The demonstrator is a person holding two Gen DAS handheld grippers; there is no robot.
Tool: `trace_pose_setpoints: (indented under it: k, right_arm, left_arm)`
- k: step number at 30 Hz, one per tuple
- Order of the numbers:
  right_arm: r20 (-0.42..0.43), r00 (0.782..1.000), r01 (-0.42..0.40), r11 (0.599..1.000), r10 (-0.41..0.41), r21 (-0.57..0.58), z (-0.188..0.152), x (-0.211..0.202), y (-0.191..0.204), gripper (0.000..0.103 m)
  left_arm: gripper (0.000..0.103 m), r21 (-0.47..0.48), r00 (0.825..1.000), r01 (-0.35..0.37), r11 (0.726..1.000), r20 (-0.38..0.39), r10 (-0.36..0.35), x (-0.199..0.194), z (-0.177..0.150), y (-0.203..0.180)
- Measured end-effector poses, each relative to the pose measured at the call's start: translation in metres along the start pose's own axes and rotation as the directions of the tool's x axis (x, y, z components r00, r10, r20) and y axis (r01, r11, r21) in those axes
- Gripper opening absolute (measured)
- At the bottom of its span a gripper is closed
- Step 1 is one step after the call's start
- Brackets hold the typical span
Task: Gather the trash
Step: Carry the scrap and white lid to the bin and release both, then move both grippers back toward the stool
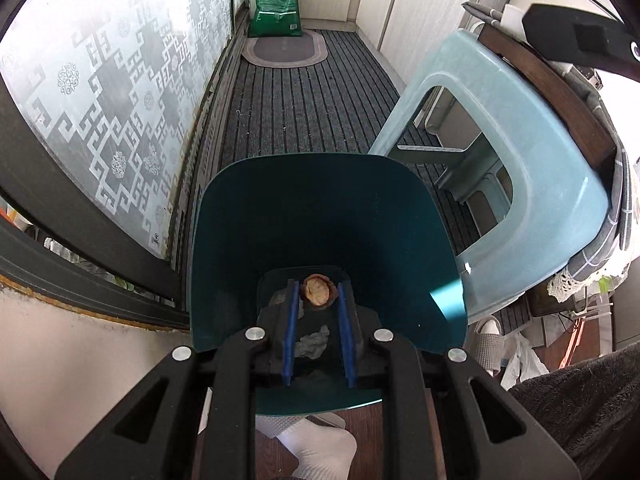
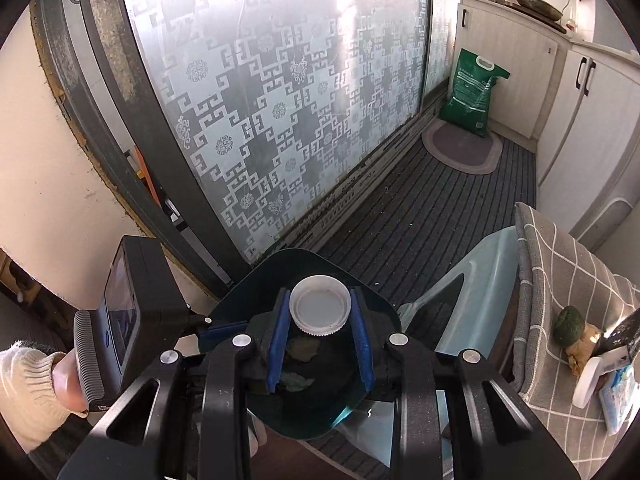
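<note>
A teal waste bin (image 1: 320, 208) stands on the floor below both grippers. My left gripper (image 1: 318, 286) points down into it, shut on a brown walnut shell (image 1: 317, 290) at its blue fingertips. A crumpled grey scrap (image 1: 314, 342) lies on the bin's bottom. In the right wrist view the same bin (image 2: 304, 260) sits under my right gripper (image 2: 320, 312), which is shut on a white bottle cap (image 2: 320, 306). Dry leaves (image 2: 298, 352) lie inside. A hand (image 2: 64, 376) holds the left tool's body (image 2: 124, 312) at the left.
A pale blue plastic stool (image 1: 500, 120) stands right beside the bin, against a table with a checked cloth (image 2: 568, 280) bearing a green fruit (image 2: 568, 322). A patterned glass door (image 2: 280, 100) runs along the left. A green bag (image 1: 276, 4) and oval mat (image 1: 284, 50) lie far back. A socked foot (image 1: 320, 448) is near.
</note>
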State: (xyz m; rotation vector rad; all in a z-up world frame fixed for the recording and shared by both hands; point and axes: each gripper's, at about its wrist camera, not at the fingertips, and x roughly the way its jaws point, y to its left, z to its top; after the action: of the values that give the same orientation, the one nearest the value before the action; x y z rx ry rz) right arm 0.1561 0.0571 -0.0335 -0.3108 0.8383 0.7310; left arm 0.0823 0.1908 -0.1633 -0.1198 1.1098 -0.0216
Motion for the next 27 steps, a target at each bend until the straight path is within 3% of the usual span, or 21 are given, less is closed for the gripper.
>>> trace_pose_setpoints:
  k: [4,7,12,21,27]
  right_arm:
    - [-0.026,1.000,-0.002,1.000,0.002,0.008,0.000,0.010,0.000,0.030]
    - [-0.040,0.999,-0.003,1.000,0.004,0.009,0.000,0.016,0.000,0.030]
    - [-0.072,0.997,0.005,1.000,-0.004,0.006,-0.003,0.030,0.001,0.030]
    - [-0.143,0.990,0.020,1.000,-0.019,0.003,-0.017,0.061,0.001,0.030]
    - [-0.206,0.978,0.016,1.000,-0.019,-0.019,-0.031,0.086,0.009,0.030]
  left_arm:
    - [0.023,-0.002,1.000,-0.004,1.000,-0.018,0.004,0.003,-0.003,0.003]
    - [0.032,-0.018,1.000,-0.002,1.000,-0.009,0.001,0.001,-0.003,0.008]
    - [0.033,-0.028,1.000,0.002,1.000,0.014,-0.002,-0.006,-0.002,0.012]
    - [0.017,-0.064,0.992,-0.001,0.998,0.126,0.009,-0.043,0.011,0.021]
    - [0.013,-0.079,0.974,-0.001,0.997,0.225,0.019,-0.080,0.021,0.019]
